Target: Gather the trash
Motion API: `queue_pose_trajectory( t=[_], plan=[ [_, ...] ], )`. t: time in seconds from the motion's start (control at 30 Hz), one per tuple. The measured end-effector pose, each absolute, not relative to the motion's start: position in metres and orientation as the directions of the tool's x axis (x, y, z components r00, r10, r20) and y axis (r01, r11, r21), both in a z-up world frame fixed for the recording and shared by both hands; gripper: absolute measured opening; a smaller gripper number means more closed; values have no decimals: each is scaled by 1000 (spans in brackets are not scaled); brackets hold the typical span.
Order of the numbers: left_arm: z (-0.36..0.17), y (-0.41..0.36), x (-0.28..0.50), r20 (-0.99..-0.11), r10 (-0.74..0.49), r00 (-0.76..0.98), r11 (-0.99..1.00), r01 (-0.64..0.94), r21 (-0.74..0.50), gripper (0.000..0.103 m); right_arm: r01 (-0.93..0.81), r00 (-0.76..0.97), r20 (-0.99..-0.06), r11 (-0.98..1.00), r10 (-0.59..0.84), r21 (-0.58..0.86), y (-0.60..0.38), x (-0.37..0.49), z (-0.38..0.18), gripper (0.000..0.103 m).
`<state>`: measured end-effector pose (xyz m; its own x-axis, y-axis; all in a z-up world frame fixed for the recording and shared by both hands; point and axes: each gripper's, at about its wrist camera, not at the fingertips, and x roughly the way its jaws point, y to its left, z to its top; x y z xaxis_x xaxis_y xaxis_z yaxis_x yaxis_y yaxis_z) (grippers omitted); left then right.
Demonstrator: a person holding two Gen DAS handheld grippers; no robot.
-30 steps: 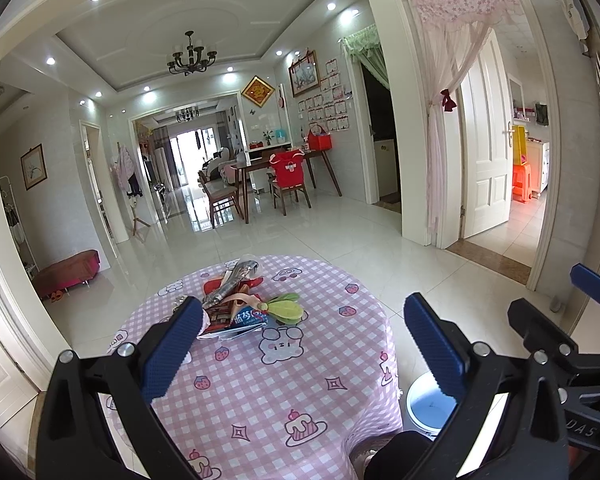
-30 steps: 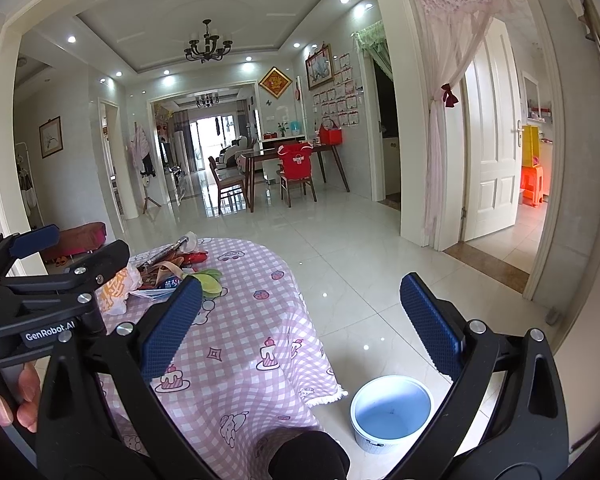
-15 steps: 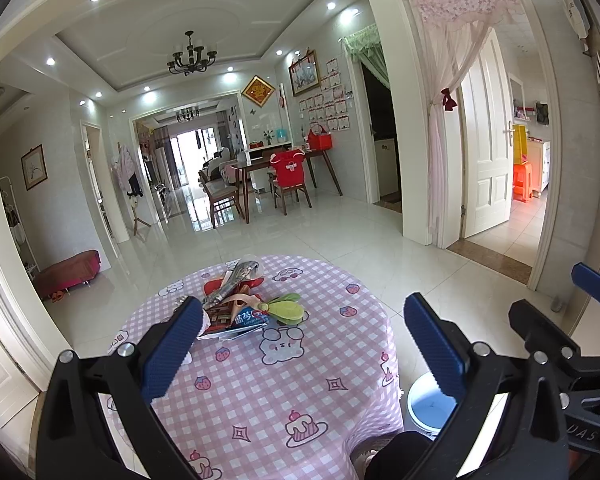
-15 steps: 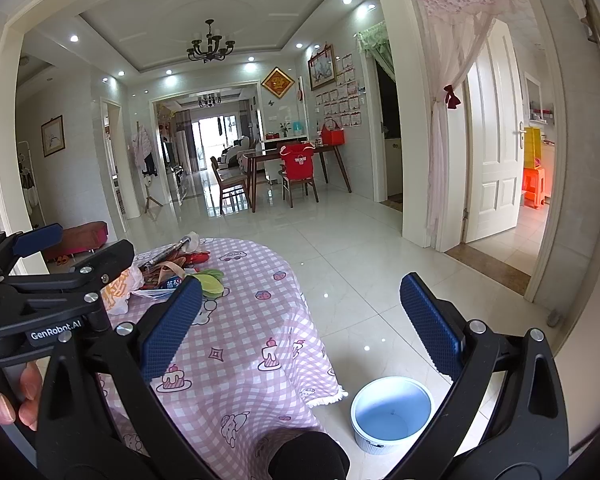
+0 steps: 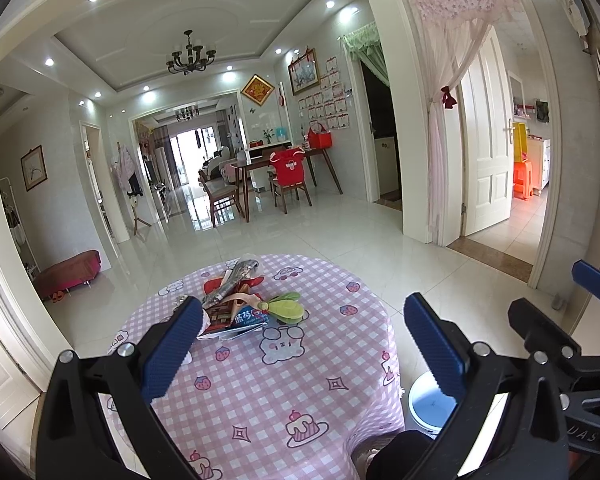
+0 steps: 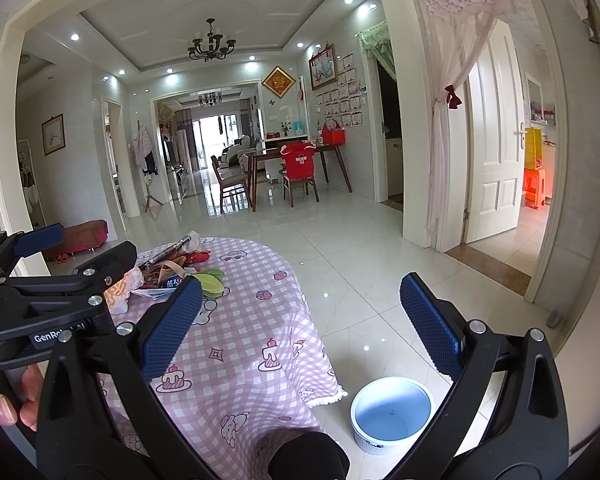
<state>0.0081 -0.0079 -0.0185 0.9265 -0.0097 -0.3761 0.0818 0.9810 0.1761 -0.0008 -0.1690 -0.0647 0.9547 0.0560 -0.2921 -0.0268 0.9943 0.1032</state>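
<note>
A pile of trash (image 5: 242, 304) lies on the far part of a round table with a pink checked cloth (image 5: 300, 384): snack wrappers, a silver packet, a blue packet and a green leaf-shaped piece (image 5: 287, 307). The pile also shows in the right wrist view (image 6: 172, 270), with an orange-printed plastic bag (image 6: 121, 292) beside it. A white bin with a blue inside (image 6: 390, 414) stands on the floor right of the table; it also shows in the left wrist view (image 5: 430, 402). My left gripper (image 5: 302, 348) is open and empty, short of the pile. My right gripper (image 6: 300, 326) is open and empty over the table's right edge.
The tiled floor (image 5: 340, 240) stretches to a dining table with chairs (image 5: 276, 176) far back. A red low stool (image 5: 70, 270) stands at the left wall. A white door (image 5: 486, 136) and a curtain (image 5: 440, 120) are at the right. My dark knee (image 6: 308, 456) shows below.
Both grippers have barely moved. The right wrist view has shifted slightly to the left and down. Nothing was taken or released.
</note>
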Motion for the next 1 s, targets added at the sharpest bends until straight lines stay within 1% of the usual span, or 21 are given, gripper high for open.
queue_pose_trajectory(
  t=[1.0],
  plan=[
    [-26, -6, 13, -391, -10, 920, 980, 88, 181, 99, -28, 953, -297, 994, 59, 108, -169, -1, -64, 97]
  ],
)
